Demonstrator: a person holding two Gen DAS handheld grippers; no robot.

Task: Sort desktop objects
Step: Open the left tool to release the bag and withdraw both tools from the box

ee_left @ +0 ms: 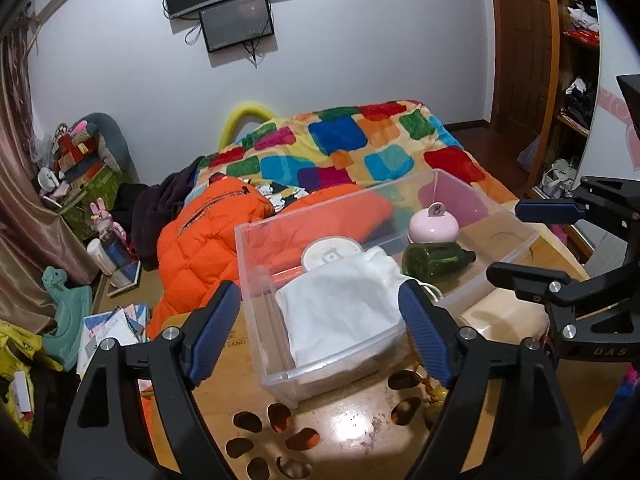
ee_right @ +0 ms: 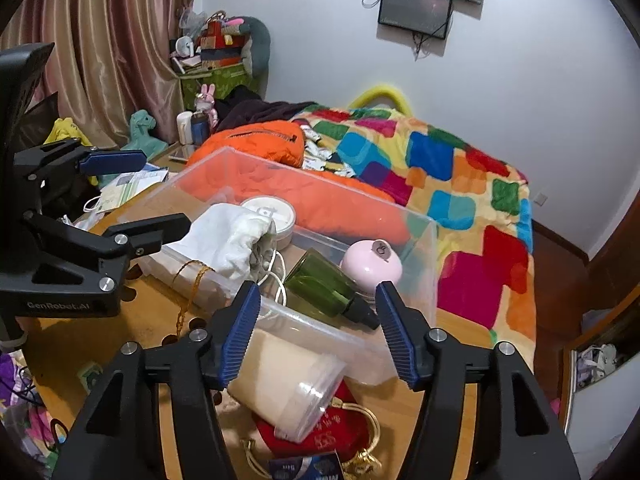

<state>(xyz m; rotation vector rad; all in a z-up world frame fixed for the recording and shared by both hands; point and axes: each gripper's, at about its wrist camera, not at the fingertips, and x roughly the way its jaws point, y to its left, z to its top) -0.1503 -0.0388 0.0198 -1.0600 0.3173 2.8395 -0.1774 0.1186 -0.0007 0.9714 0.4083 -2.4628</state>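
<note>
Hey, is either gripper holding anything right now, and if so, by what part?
Nothing is held. The left gripper and the right gripper both stand open above the clear bin, their pads touching nothing.

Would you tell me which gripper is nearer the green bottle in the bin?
Right. The right gripper sits just short of the green bottle; the left gripper frames the white cloth beside it.

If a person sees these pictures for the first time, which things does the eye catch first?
First the clear plastic bin on the wooden table, holding a white cloth pouch, a green bottle and a pink round case. Behind it lie an orange jacket and a colourful checked blanket.
</note>
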